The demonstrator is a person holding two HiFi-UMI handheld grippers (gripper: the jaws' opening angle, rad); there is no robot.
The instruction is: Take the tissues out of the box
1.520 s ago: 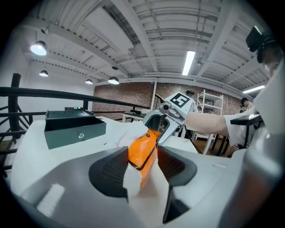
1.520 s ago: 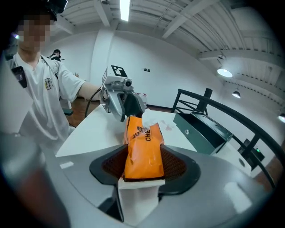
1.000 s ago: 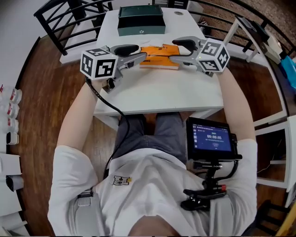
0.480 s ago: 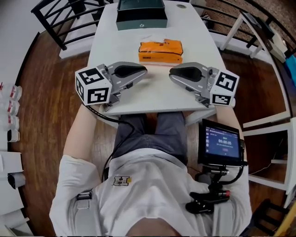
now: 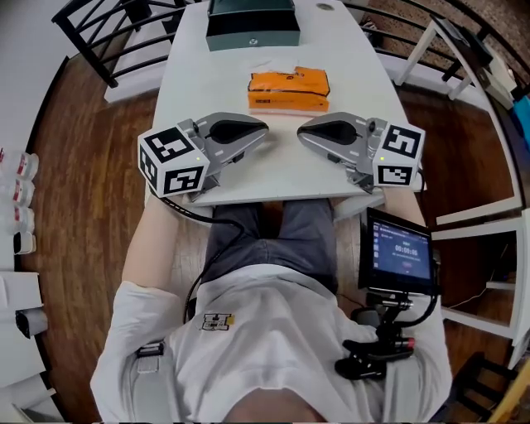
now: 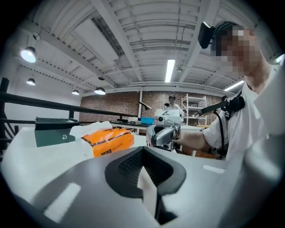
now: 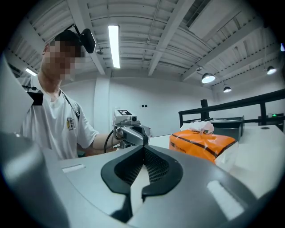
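Observation:
An orange tissue pack [image 5: 289,89] lies on the white table [image 5: 215,79], past both grippers, with white tissue poking out of its top [image 7: 200,127]. My left gripper [image 5: 263,132] and right gripper [image 5: 301,131] rest near the table's front edge, tips facing each other a small gap apart. Both are shut with nothing between the jaws. In the left gripper view the pack [image 6: 109,140] sits left of the closed jaws [image 6: 142,149]. In the right gripper view the pack [image 7: 202,142] sits right of the closed jaws [image 7: 143,148]. Neither gripper touches it.
A dark green box [image 5: 252,25] stands at the table's far end, behind the pack. A small monitor [image 5: 404,251] hangs by the person's right side. Black railing [image 5: 108,33] runs at the far left, and white frames [image 5: 464,74] stand on the right.
Both grippers have drawn back from the tissue pack toward the table's front edge, and their jaws have closed empty. The pack lies where it was.

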